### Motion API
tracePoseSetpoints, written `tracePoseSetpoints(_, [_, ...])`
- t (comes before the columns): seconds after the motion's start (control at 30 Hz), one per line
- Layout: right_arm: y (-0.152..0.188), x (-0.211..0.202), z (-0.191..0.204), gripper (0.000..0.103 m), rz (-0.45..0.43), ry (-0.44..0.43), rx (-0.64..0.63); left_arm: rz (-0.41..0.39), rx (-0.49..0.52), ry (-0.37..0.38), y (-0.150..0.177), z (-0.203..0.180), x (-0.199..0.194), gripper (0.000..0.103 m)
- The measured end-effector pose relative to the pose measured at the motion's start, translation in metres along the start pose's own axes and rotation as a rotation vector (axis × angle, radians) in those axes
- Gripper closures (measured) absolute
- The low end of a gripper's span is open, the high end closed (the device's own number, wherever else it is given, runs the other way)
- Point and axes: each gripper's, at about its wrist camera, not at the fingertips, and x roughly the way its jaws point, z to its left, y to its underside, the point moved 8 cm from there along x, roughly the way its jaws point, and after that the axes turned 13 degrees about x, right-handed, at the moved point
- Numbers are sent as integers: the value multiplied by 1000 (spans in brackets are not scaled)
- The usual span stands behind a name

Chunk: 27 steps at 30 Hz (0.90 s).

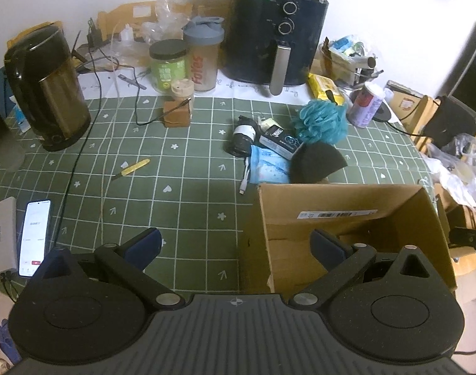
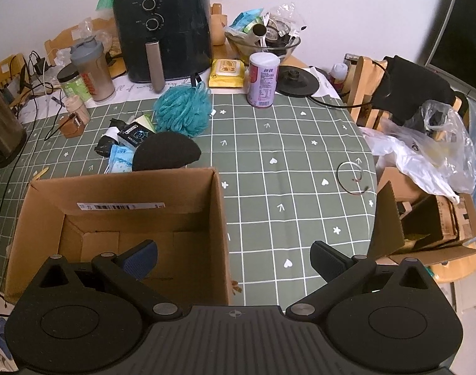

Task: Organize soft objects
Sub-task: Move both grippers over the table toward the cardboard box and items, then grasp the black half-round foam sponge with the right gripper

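An open cardboard box [image 1: 357, 200] [image 2: 125, 187] stands on the green grid tablecloth, nothing visible inside. Just behind it lie a black half-round sponge [image 1: 319, 161] [image 2: 166, 153], a teal mesh bath loofah [image 1: 321, 122] [image 2: 183, 111], a light blue wipes pack [image 1: 267, 164] [image 2: 120, 156], a small dark box [image 1: 280, 140] [image 2: 134, 134] and a rolled black item [image 1: 242, 139] [image 2: 105, 143]. My left gripper [image 1: 236, 245] is open and empty, at the box's left wall. My right gripper [image 2: 235, 254] is open and empty, astride the box's right wall.
A black air fryer [image 1: 275, 31] [image 2: 163, 28], shaker bottle [image 1: 203, 56], green jar [image 1: 169, 64] and kettle [image 1: 47, 90] stand at the back. A phone [image 1: 34, 237] lies left. A can [image 2: 263, 79], yellow wipes [image 2: 227, 73], wire ring [image 2: 353, 178] and plastic bags [image 2: 425, 156] sit right.
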Motion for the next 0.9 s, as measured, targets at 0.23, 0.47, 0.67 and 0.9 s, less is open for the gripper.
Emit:
tracePoseSetpoints(0.23, [-23, 8, -2, 0, -16, -29, -45, 1, -14, 22, -13, -2, 10, 0])
tracePoseSetpoints(0.47, [-62, 25, -14, 0, -42, -71, -128, -6, -49, 19, -21, -6, 13, 0])
tracePoseSetpoints(0.67, [-89, 51, -13, 0, -61, -108, -210, -12, -72, 30, -21, -11, 14, 0])
tracePoseSetpoints(0.9, [-109, 76, 3, 0, -9, -251, -274, -10, -83, 29, -15, -19, 13, 0])
